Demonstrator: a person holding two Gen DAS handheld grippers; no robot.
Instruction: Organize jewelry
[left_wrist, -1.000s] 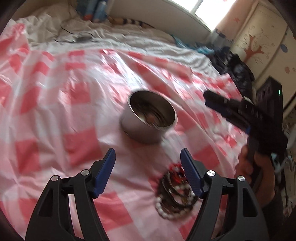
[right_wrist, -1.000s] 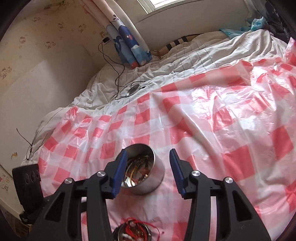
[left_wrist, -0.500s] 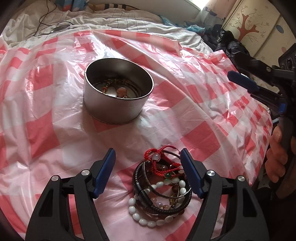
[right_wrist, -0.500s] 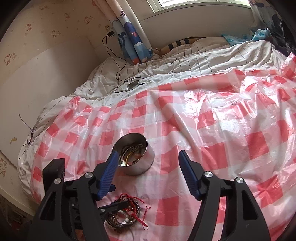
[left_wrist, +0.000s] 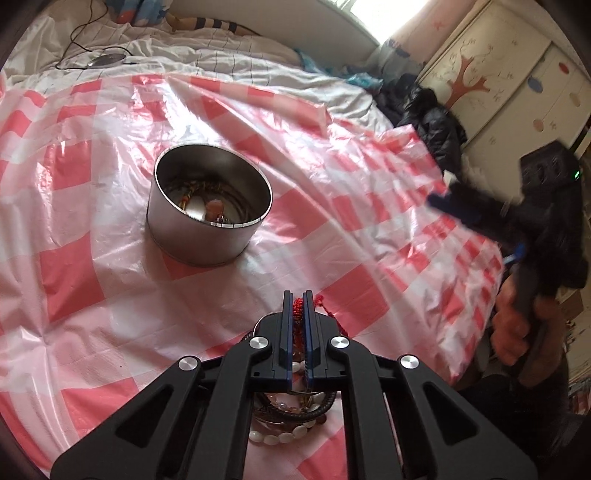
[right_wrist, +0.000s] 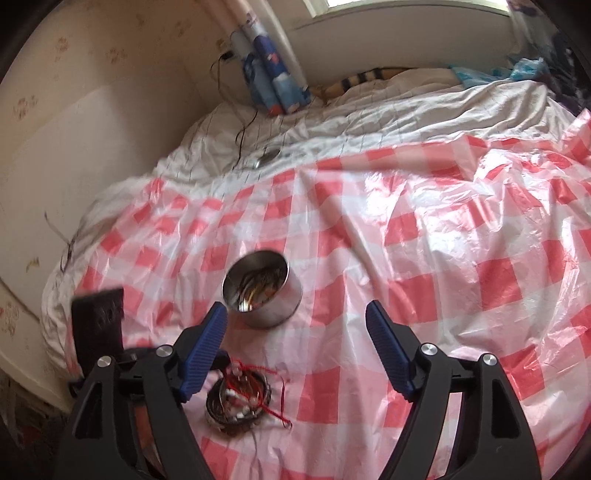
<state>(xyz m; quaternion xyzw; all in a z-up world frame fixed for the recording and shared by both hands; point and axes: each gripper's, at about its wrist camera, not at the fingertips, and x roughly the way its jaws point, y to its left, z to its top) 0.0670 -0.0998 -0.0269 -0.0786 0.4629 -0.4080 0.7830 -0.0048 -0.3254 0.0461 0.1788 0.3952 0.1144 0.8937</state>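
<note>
Bracelets (left_wrist: 291, 410) lie in a little heap on the pink and white checked plastic sheet (left_wrist: 74, 273) that covers the bed (left_wrist: 229, 62). The heap has white beads, dark bangles and a red string bracelet (left_wrist: 297, 308). The left gripper (left_wrist: 297, 314) is right over the heap. Its two blue fingers (left_wrist: 285, 332) are pressed together on the red string bracelet, which pokes out at their tips. The other bracelets sit under the fingers, closer to the camera, partly hidden by the black arms of the gripper.

A round metal tin (left_wrist: 208, 214) stands upright on the sheet, a bit past the heap and off to the left. More jewelry (left_wrist: 210, 206) lies in the bottom of it, but it is hard to tell what each piece is.

The right gripper (right_wrist: 295, 354) is up above the sheet and holds nothing. Its blue fingers (right_wrist: 388, 350) are wide apart. In the right wrist view, the metal tin (right_wrist: 264, 295) shows between those fingers and farther away, and the heap of bracelets (right_wrist: 240, 402) lies below the left finger, with red string (right_wrist: 280, 415) trailing out to the side. That view is a little blurry. In the left wrist view a hand (left_wrist: 517, 325) grips the handle of the right gripper at the far right edge.
</note>
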